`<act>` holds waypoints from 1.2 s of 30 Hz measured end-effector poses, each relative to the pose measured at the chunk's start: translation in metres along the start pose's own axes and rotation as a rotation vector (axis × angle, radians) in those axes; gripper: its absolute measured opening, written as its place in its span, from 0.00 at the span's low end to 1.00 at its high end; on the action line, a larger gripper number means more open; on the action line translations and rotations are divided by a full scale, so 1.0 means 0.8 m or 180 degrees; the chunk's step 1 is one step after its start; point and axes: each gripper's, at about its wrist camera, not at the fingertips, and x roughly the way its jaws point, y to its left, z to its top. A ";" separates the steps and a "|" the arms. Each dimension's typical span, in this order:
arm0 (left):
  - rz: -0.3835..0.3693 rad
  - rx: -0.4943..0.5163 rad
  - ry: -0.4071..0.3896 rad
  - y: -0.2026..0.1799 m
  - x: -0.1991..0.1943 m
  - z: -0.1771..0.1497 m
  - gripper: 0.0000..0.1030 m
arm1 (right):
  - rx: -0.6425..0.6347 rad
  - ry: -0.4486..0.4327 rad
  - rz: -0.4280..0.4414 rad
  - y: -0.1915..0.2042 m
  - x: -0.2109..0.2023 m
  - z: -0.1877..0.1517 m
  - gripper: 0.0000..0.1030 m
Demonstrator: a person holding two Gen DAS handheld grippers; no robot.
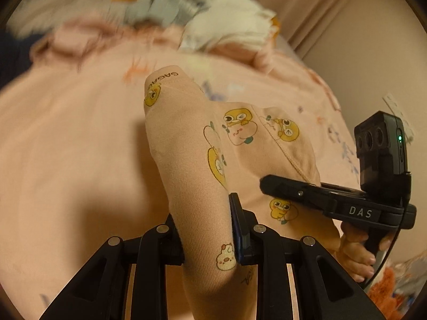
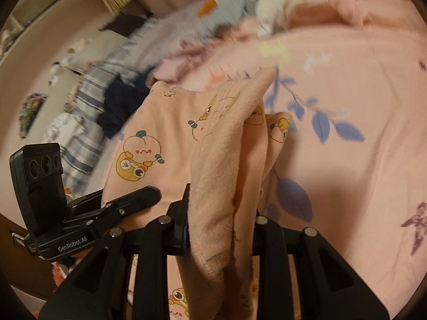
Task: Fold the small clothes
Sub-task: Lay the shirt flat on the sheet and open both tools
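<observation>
Between the fingers of the left gripper (image 1: 208, 229) sits a bunched fold of the garment (image 1: 192, 138), a small peach piece printed with yellow cartoon figures; the jaws are closed on it. The right gripper (image 2: 221, 224) is likewise clamped on a thick gathered edge of the same garment (image 2: 170, 122), fleece side out. In the left view the right gripper (image 1: 277, 185) appears alongside, near the cloth, with the person's hand (image 1: 357, 253) on its grip. The garment hangs between the two grippers, lifted clear of the pink bedspread (image 1: 66, 133), not yet laid flat.

Beyond it, at the far edge of the bedspread, lies a blurred pile of clothes (image 1: 192, 13); striped fabric (image 2: 88, 101) and a dark item (image 2: 120, 106) lie to the left in the right view.

Step in hand, by judgement: lift and spread, before any fold. The next move calls for drawing the grippers apart to tension the cloth, then lowering it flat onto the bedspread. Bunched layers may stay doubled.
</observation>
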 end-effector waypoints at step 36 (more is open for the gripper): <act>0.1084 0.0139 -0.1001 -0.117 -0.200 -0.063 0.29 | -0.0446 -0.0643 -0.1267 0.095 -0.182 -0.064 0.29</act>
